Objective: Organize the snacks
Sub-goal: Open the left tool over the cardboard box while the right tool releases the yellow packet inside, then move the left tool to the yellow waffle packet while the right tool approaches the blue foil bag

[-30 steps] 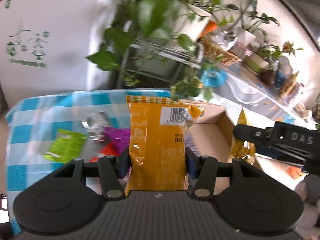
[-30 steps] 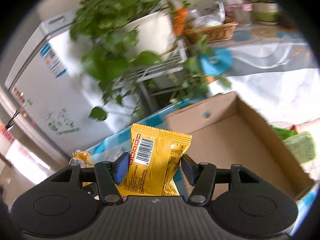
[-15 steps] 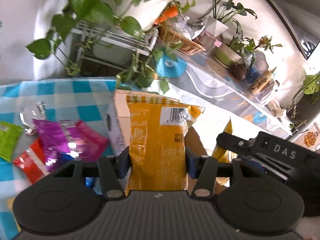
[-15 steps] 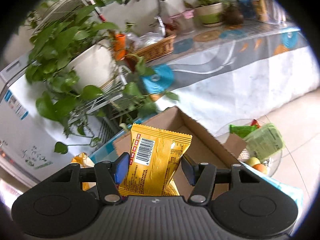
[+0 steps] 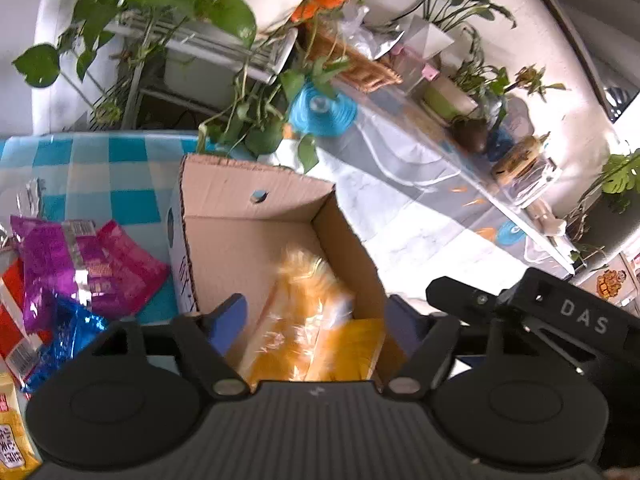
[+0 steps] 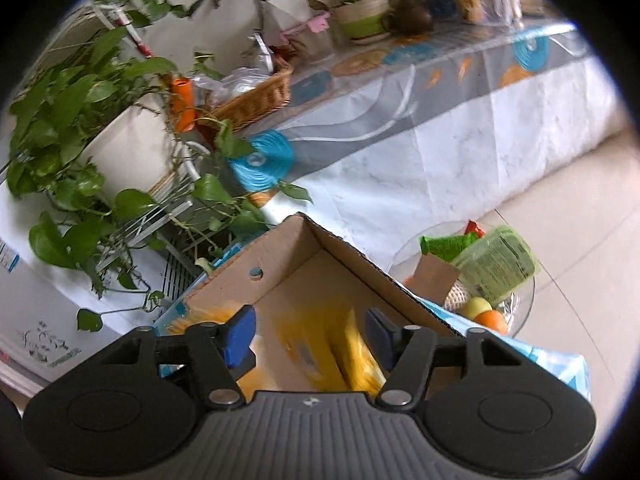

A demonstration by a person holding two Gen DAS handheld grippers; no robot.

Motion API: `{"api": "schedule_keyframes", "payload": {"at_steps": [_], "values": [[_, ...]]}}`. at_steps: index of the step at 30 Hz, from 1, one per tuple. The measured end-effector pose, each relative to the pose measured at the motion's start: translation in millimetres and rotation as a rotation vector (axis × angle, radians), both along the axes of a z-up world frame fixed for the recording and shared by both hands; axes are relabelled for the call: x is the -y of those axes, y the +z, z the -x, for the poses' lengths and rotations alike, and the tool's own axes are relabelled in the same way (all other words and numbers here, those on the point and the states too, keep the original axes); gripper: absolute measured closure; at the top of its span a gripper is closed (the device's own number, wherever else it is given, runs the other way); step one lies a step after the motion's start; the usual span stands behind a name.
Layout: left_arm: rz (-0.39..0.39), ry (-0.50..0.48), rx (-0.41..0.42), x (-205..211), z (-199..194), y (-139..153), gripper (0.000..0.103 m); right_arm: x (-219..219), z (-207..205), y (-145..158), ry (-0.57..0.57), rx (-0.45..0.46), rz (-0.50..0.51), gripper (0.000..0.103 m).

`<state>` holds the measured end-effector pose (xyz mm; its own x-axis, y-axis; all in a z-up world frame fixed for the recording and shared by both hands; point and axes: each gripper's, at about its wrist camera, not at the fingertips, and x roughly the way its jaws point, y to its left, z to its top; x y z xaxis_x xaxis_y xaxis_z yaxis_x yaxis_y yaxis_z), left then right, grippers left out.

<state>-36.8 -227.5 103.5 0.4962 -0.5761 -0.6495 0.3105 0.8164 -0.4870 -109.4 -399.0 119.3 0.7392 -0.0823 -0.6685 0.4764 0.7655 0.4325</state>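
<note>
An open cardboard box (image 5: 240, 200) stands on the blue checked table. Over it my left gripper (image 5: 316, 320) has its jaws opening; the yellow snack packet (image 5: 304, 304) is blurred, free of the pads and dropping into the box. A second yellow packet (image 5: 352, 354) lies beside it on the box floor. In the right wrist view the same box (image 6: 332, 248) lies below my right gripper (image 6: 308, 332), whose jaws are also opening. Its yellow packet (image 6: 348, 348) is blurred and falling between the spread pads. The right gripper's body (image 5: 560, 316) shows at the right of the left wrist view.
Purple (image 5: 60, 264), blue (image 5: 68, 336) and red snack packets lie on the checked cloth (image 5: 100, 176) left of the box. A glass bowl (image 6: 520, 304) with green packets and fruit stands right of it. Potted plants, a wicker basket (image 6: 256, 100) and a long covered table lie behind.
Both grippers swung over the box, spread their jaws and let go of their yellow packets, which now drop into it. The loose packets have slid to the left edge of the left wrist view.
</note>
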Motion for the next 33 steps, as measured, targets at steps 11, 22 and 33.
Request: {"api": "schedule_keyframes", "payload": {"at_steps": [11,22,33], "values": [[-0.077,-0.013,0.074,-40.4,-1.8,19.4,0.022,-10.4,-4.1,4.8,0.072,0.050,-0.003,0.025],[-0.116,0.024,0.062,-113.8,-5.6,21.4,0.020,-45.6,-17.3,7.4,0.256,0.089,0.027,0.023],[-0.198,0.011,0.026,-180.5,10.9,-9.8,0.017,-102.7,-22.5,8.0,0.563,0.108,0.135,0.021]]}}
